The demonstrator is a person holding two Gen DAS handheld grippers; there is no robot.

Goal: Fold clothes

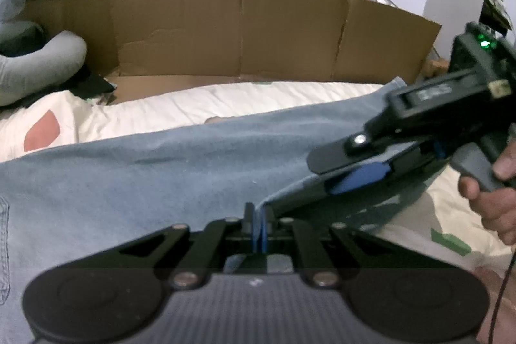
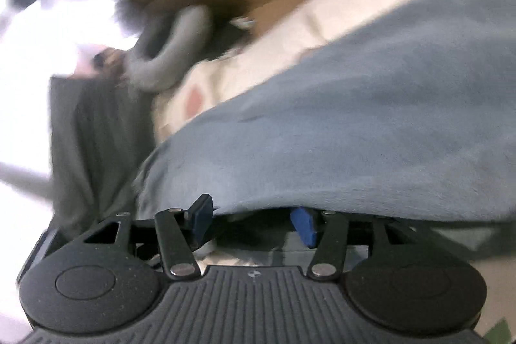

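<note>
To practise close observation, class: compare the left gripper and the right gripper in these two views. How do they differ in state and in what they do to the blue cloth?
The left gripper is shut, pinching an edge of the blue cloth; the right gripper stands open, its pads apart, with the cloth's edge draped over it, not pinched. The left view is sharp; the right view is blurred. Both have blue pads and black linkages.

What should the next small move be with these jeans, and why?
Probably close the right gripper on the jeans' edge before lifting. The left gripper is already shut on that denim edge, while the right one's blue pads stand apart with the cloth draped just over them, not pinched.
</note>
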